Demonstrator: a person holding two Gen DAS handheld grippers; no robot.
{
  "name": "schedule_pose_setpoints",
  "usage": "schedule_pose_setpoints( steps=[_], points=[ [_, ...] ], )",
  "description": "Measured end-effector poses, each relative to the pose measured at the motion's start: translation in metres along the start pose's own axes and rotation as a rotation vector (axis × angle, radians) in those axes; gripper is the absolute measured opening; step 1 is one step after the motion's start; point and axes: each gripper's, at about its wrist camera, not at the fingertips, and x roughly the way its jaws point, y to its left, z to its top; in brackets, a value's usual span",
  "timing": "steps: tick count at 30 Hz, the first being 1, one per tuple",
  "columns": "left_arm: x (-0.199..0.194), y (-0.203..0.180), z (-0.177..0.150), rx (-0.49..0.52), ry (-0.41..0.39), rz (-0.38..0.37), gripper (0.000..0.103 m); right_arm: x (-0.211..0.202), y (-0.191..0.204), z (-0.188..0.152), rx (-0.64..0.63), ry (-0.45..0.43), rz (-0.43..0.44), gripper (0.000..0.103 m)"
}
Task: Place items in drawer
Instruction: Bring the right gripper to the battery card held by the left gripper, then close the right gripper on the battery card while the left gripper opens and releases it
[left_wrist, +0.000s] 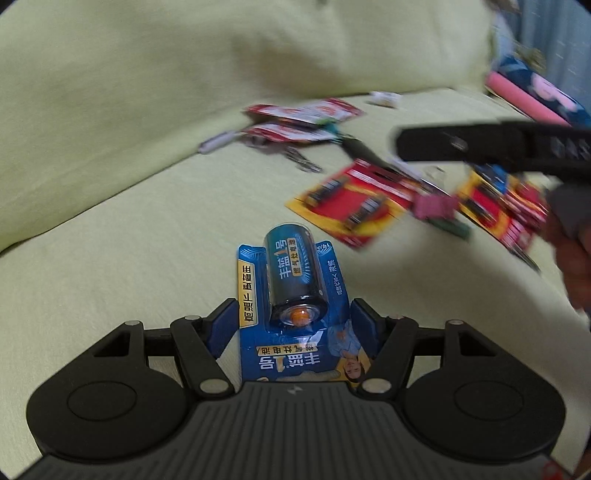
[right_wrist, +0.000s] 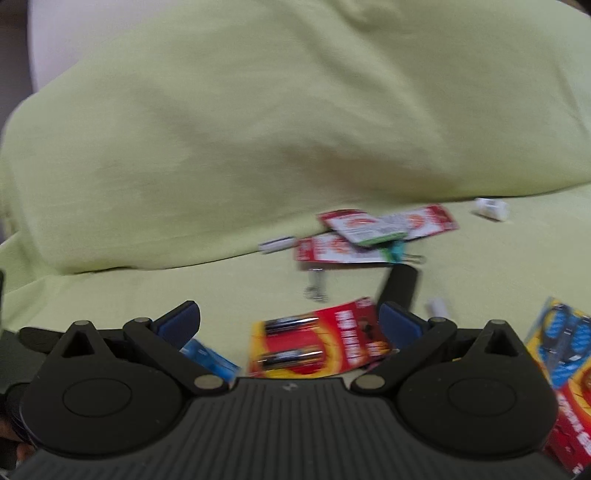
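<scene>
The left tool (left_wrist: 293, 319) was clamped on a blue battery pack (left_wrist: 291, 295), its blue pads pressing the card's two side edges, which bent upward around the blister. The pack held one large cylindrical cell (left_wrist: 295, 269), dark blue with yellow and white print and an orange tip facing the camera; the card showed yellow bands of text. It hung above the pale green sofa seat (left_wrist: 129, 258), apart from the other goods.

The right tool (right_wrist: 288, 321) stood with its fingers spread wide and nothing between them, over a red and yellow battery card (right_wrist: 317, 343) lying flat on the seat with two slim black cells. Beyond it lay red and white packets (right_wrist: 369, 232), a small metal clip (right_wrist: 316, 286) and a black object (right_wrist: 399, 284), too blurred to name, perhaps a handle.
</scene>
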Motion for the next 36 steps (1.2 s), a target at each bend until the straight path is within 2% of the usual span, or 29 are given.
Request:
schedule_pose_setpoints(
  steps=[4, 5, 6, 7, 11, 14, 19, 28, 36],
  points=[
    [-0.012, -0.009, -0.013, 0.119, -0.012, -0.090, 0.066, 0.002, 0.008, -0.004, -0.047, 0.046, 0.090, 0.101],
    [-0.014, -0.012, -0.016, 0.143, -0.015, -0.113, 0.067, 0.003, 0.009, -0.005, -0.058, 0.065, 0.113, 0.100],
    [-0.016, -0.014, -0.019, 0.164, -0.018, -0.134, 0.067, 0.004, 0.011, -0.006, -0.064, 0.088, 0.137, 0.094],
    [-0.018, -0.016, -0.021, 0.182, -0.021, -0.150, 0.067, 0.005, 0.013, -0.007, -0.070, 0.113, 0.160, 0.090],
    [-0.021, -0.022, -0.025, 0.203, -0.030, -0.175, 0.067, 0.003, 0.028, -0.015, -0.162, 0.186, 0.213, 0.089],
    [-0.023, -0.027, -0.028, 0.216, -0.038, -0.189, 0.067, -0.001, 0.041, -0.024, -0.257, 0.222, 0.214, 0.086],
    [-0.024, -0.037, -0.032, 0.244, -0.047, -0.213, 0.068, -0.002, 0.052, -0.034, -0.332, 0.302, 0.214, 0.071],
    [-0.022, -0.040, -0.035, 0.257, -0.067, -0.210, 0.070, -0.007, 0.051, -0.039, -0.326, 0.358, 0.221, 0.068],
    [-0.024, -0.038, -0.045, 0.253, -0.125, -0.208, 0.071, -0.003, 0.056, -0.038, -0.342, 0.385, 0.224, 0.067]
  ],
)
